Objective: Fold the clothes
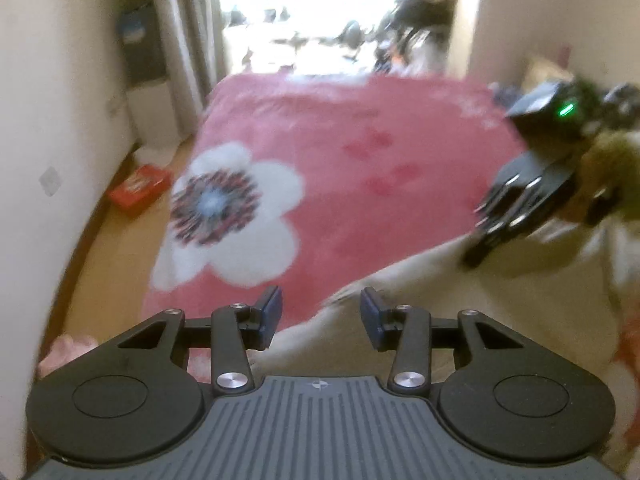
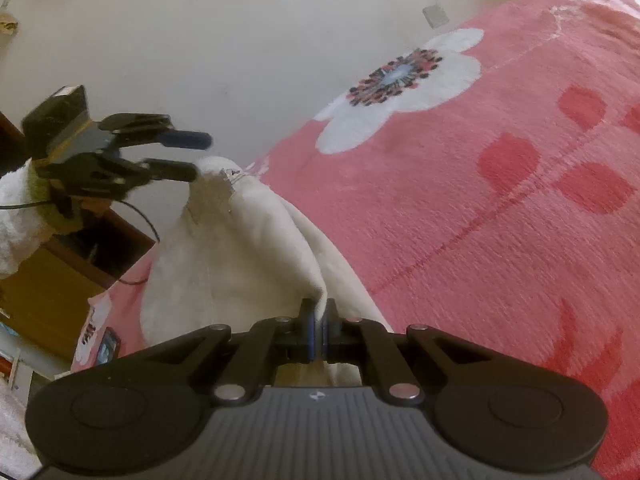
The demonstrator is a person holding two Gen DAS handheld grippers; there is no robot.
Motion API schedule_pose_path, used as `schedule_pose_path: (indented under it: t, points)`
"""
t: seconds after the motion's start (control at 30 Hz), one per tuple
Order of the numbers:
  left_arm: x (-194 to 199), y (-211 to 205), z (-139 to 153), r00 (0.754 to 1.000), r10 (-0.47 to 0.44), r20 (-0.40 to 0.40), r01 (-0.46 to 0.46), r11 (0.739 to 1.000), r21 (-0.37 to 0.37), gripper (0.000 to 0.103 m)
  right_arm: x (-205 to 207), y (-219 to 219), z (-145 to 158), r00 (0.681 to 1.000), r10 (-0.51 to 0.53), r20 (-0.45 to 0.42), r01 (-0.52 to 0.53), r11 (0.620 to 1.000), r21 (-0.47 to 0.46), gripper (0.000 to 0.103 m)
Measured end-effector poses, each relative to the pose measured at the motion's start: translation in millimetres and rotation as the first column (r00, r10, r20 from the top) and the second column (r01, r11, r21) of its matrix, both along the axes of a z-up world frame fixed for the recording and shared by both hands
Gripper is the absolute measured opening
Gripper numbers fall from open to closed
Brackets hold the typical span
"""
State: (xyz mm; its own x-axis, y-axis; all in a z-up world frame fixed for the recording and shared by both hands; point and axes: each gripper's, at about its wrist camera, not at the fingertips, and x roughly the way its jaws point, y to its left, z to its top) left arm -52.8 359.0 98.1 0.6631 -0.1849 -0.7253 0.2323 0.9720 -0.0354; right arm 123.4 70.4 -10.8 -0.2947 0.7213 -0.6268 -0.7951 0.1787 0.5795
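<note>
A cream garment point(image 2: 240, 264) lies bunched on the pink flowered blanket point(image 2: 480, 208). My right gripper point(image 2: 319, 320) is shut on a fold of the garment at its near end. In the left wrist view that gripper point(image 1: 476, 240) reaches down to the garment point(image 1: 460, 292) from the right. My left gripper point(image 1: 320, 316) is open and hovers just above the cloth's edge. In the right wrist view the left gripper point(image 2: 196, 156) is at the far left. Its lower finger point(image 2: 172, 170) sits beside a raised corner of the garment, and nothing shows between the fingers.
The blanket point(image 1: 360, 160) covers a bed running toward a bright window. A red box point(image 1: 138, 188) lies on the wooden floor to the left, near a curtain point(image 1: 180, 48) and the wall. Beside the bed are brown furniture point(image 2: 44, 288) and a phone point(image 2: 108, 344).
</note>
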Motion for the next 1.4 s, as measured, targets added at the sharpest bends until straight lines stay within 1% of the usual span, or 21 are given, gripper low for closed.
schedule_pose_path:
  t: [0.07,0.13,0.23,0.3,0.33,0.37,0.4,0.43,0.5,0.6,0.7,0.77,0.83,0.93,0.97,1.0,1.07,1.17,1.27,1.33,1.4]
  points:
    - [-1,-9,0,0.999,-0.043,-0.009,0.043,0.998,-0.043,0.043,-1,-1,0,1.0,0.005,0.009,-0.005,1.0,0.005,0.004]
    - [2,-21,-11,0.995,-0.093,-0.034,0.092,0.995,-0.026,0.043,1,-1,-1,1.0,0.003,-0.005,-0.003,1.0,0.007,0.004]
    - [9,-19,-42,0.995,-0.051,-0.089,0.054,0.998,0.037,0.042,3,-1,-3,1.0,-0.004,-0.018,0.004,1.0,0.002,0.005]
    - [13,-7,-64,0.989,0.022,-0.143,-0.015,0.999,0.046,0.039,2,2,-8,1.0,-0.018,-0.025,0.018,1.0,-0.011,0.006]
    - [12,-1,-72,0.985,0.049,-0.164,-0.043,0.998,0.035,0.039,2,3,-10,0.999,-0.028,-0.034,0.027,0.999,-0.019,0.007]
    - [9,1,-75,0.986,0.058,-0.157,-0.055,0.998,0.024,0.039,5,1,-10,0.998,-0.043,-0.053,0.042,0.999,-0.02,0.009]
    - [7,1,-74,0.987,0.062,-0.148,-0.059,0.998,0.025,0.039,7,0,-10,0.996,-0.058,-0.073,0.056,0.998,-0.021,0.017]
    - [4,1,-73,0.988,0.067,-0.14,-0.064,0.998,0.026,0.04,11,-5,-7,0.993,-0.077,-0.089,0.076,0.997,-0.017,0.021]
    - [0,1,-70,0.987,0.082,-0.138,-0.078,0.997,0.027,0.04,17,-18,8,0.991,-0.115,-0.066,0.115,0.993,-0.003,0.036]
    - [-7,6,-63,0.983,0.134,-0.127,-0.131,0.991,0.03,0.041,24,-39,31,0.987,-0.163,0.006,0.163,0.986,0.027,0.038]
    - [-16,14,-52,0.973,0.206,-0.101,-0.208,0.978,-0.01,0.044,22,-53,49,0.981,-0.185,0.057,0.182,0.981,0.061,0.04]
    - [-22,17,-50,0.966,0.233,-0.111,-0.235,0.972,-0.001,0.05,15,-45,56,0.983,-0.164,0.087,0.157,0.984,0.08,0.041]
    - [-30,18,-49,0.961,0.245,-0.132,-0.246,0.969,0.006,0.05,4,-23,60,0.983,-0.13,0.13,0.119,0.989,0.089,0.041]
    - [-45,18,-48,0.953,0.242,-0.18,-0.251,0.968,-0.027,0.051,-12,16,58,0.98,-0.074,0.186,0.056,0.993,0.101,0.042]
    - [-51,16,-48,0.953,0.235,-0.191,-0.245,0.969,-0.03,0.054,-18,29,58,0.977,-0.055,0.204,0.034,0.994,0.104,0.049]
    - [-55,13,-49,0.953,0.22,-0.209,-0.233,0.972,-0.039,0.055,-23,42,57,0.974,-0.037,0.222,0.013,0.994,0.106,0.058]
    - [-64,8,-51,0.952,0.195,-0.237,-0.212,0.976,-0.05,0.057,-29,73,55,0.967,0.008,0.254,-0.033,0.995,0.095,0.066]
    - [-75,2,-53,0.95,0.179,-0.255,-0.198,0.979,-0.05,0.058,-33,109,49,0.962,0.049,0.269,-0.07,0.995,0.068,0.066]
    - [-84,1,-50,0.949,0.189,-0.252,-0.21,0.976,-0.06,0.058,-35,137,40,0.957,0.093,0.276,-0.104,0.994,0.026,0.063]
    - [-89,4,-50,0.947,0.199,-0.251,-0.224,0.972,-0.073,0.06,-34,144,33,0.958,0.116,0.262,-0.123,0.992,0.011,0.054]
    - [-92,6,-52,0.945,0.203,-0.256,-0.228,0.971,-0.072,0.06,-33,144,29,0.968,0.119,0.22,-0.127,0.992,0.024,0.033]
